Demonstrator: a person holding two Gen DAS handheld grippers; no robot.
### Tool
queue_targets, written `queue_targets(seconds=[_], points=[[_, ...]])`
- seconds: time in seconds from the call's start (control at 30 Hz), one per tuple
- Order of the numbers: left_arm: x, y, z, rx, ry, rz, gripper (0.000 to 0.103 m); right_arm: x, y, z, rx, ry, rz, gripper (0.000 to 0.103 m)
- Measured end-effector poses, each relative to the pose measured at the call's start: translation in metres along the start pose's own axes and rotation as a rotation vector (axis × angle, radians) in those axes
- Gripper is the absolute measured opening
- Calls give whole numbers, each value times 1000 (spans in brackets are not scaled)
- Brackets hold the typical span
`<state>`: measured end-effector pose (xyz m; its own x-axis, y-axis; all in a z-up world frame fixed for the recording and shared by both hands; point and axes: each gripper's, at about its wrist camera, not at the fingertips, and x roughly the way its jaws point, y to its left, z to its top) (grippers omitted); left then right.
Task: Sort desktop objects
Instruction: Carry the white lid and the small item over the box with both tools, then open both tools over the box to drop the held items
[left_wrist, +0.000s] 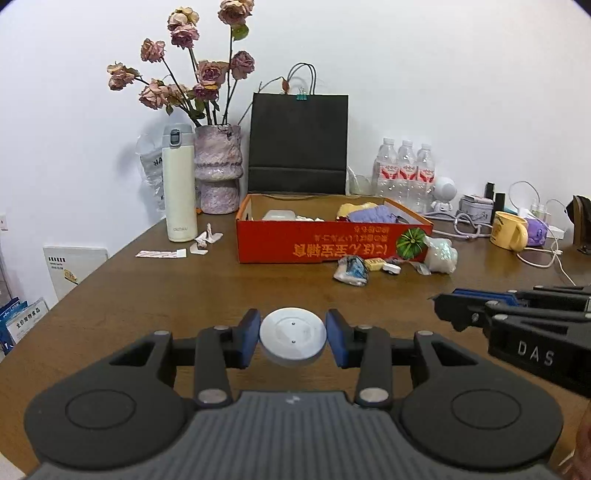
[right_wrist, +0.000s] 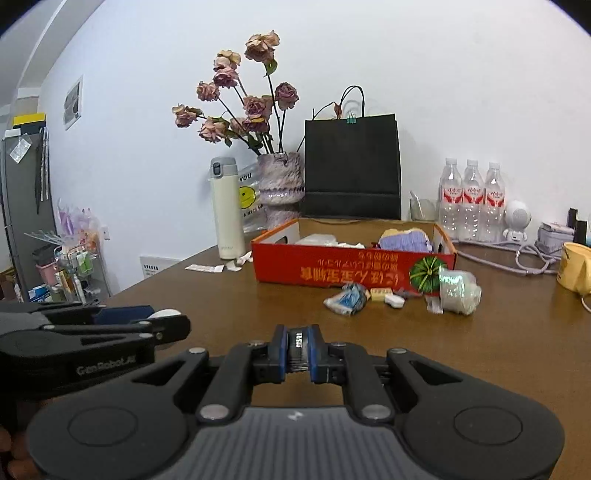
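My left gripper (left_wrist: 293, 338) is shut on a round white disc (left_wrist: 293, 341) and holds it just above the brown table; it shows at the left of the right wrist view (right_wrist: 166, 317). My right gripper (right_wrist: 298, 349) is shut on a small dark ridged object (right_wrist: 297, 350); it enters the left wrist view from the right (left_wrist: 439, 302). An open red cardboard box (left_wrist: 325, 245) (right_wrist: 347, 271) holds a purple cloth (right_wrist: 406, 240) and white items. Loose bits lie in front of it: a crumpled blue-white wrapper (left_wrist: 351, 271) (right_wrist: 347, 299), a yellow block (right_wrist: 380, 294), a shiny white bundle (right_wrist: 460, 290).
A cream flask (left_wrist: 180, 184), a vase of dried roses (left_wrist: 218, 170) and a black paper bag (left_wrist: 297, 144) stand behind the box. Three water bottles (left_wrist: 406, 170), a yellow mug (left_wrist: 509, 230) and cables lie at the right. Paper scraps (left_wrist: 205, 240) lie near the flask. The table's left edge drops off.
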<state>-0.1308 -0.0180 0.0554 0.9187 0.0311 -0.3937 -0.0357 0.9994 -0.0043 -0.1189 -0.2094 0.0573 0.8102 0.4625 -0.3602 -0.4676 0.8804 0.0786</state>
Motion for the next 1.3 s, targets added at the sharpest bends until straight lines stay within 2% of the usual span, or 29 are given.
queue_targets(seconds=[0.17, 0.37, 0.57, 0.73, 0.87, 0.93, 1.03, 1.13, 1.2, 1.3], points=[[7, -3, 1, -3, -4, -13, 40, -2, 0, -1, 6, -3, -3, 10], [35, 2, 16, -12, 2, -31, 40, 16, -11, 11, 18, 6, -2, 11], [81, 9, 55, -3, -41, -50, 40, 57, -33, 49, 25, -15, -6, 10], [129, 15, 90, 5, -85, -37, 40, 102, -53, 85, 18, -28, -12, 11], [174, 20, 108, -4, -53, -41, 40, 139, -69, 108, 29, -17, 2, 10], [197, 23, 120, 6, -41, -34, 40, 160, -79, 120, 45, 12, 1, 10], [232, 32, 134, -5, -13, -31, 40, 197, -98, 139, 101, 75, 44, 10], [276, 37, 145, 11, 92, -36, 40, 245, -111, 156, 135, 168, 69, 10], [303, 39, 151, 37, 154, -13, 40, 278, -120, 165, 172, 245, 84, 10], [335, 41, 156, 79, 266, 1, 40, 331, -128, 173, 230, 398, 117, 10]])
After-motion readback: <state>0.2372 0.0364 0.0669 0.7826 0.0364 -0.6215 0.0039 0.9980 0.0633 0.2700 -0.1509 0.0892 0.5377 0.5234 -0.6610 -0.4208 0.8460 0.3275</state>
